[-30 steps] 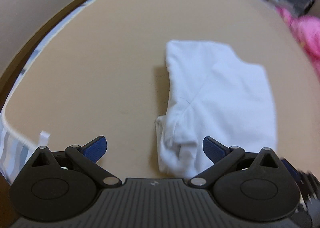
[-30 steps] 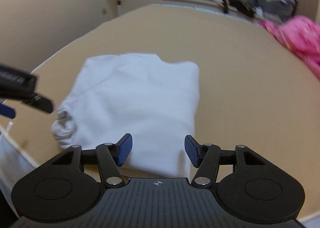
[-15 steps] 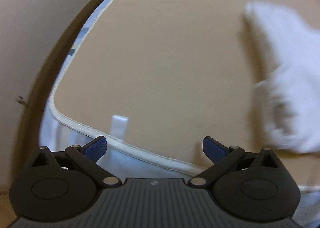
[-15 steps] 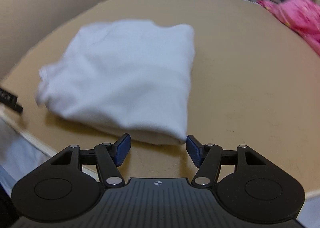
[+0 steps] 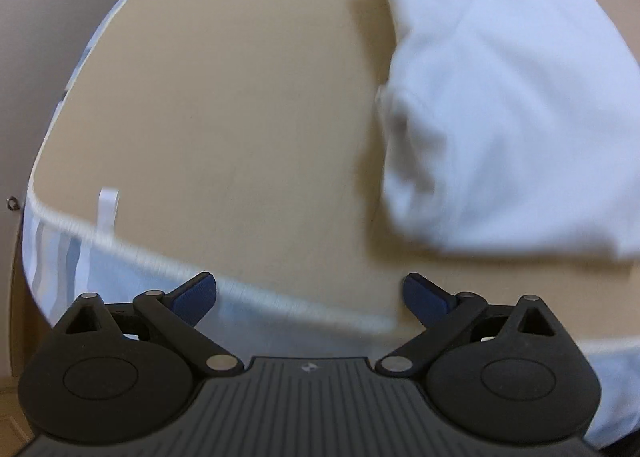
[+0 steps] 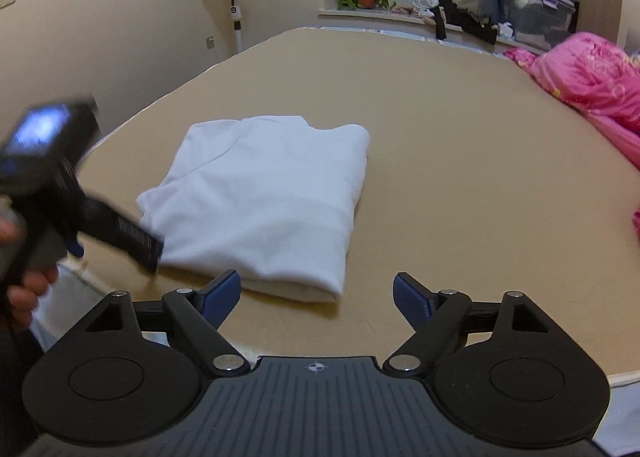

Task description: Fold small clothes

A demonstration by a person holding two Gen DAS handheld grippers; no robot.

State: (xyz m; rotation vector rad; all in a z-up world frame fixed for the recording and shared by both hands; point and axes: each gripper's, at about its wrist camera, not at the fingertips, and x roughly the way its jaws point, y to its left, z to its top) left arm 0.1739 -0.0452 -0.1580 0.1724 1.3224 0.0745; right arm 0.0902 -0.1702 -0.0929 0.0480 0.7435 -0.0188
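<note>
Right wrist view: white garment (image 6: pixel 264 197) lies folded into a neat rectangle near the mattress (image 6: pixel 460 145) front edge, within easy reach.
Right gripper (image 6: pixel 316 295): jaws opening, nothing between them, hanging just short of the fold.
Left gripper (image 5: pixel 310 295): jaws spread wide and empty, pointing down at the mattress edge beside the garment.
Judgement: this piece looks finished.

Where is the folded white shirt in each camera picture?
Left wrist view: the folded white shirt fills the upper right, up and to the right of the gripper's open fingers.
Right wrist view: the shirt lies in the middle, a little left, just beyond the fingers, which are opening with nothing between them.
Shared landmark: the tan mattress under the shirt, with its white piped edge near the camera.
</note>
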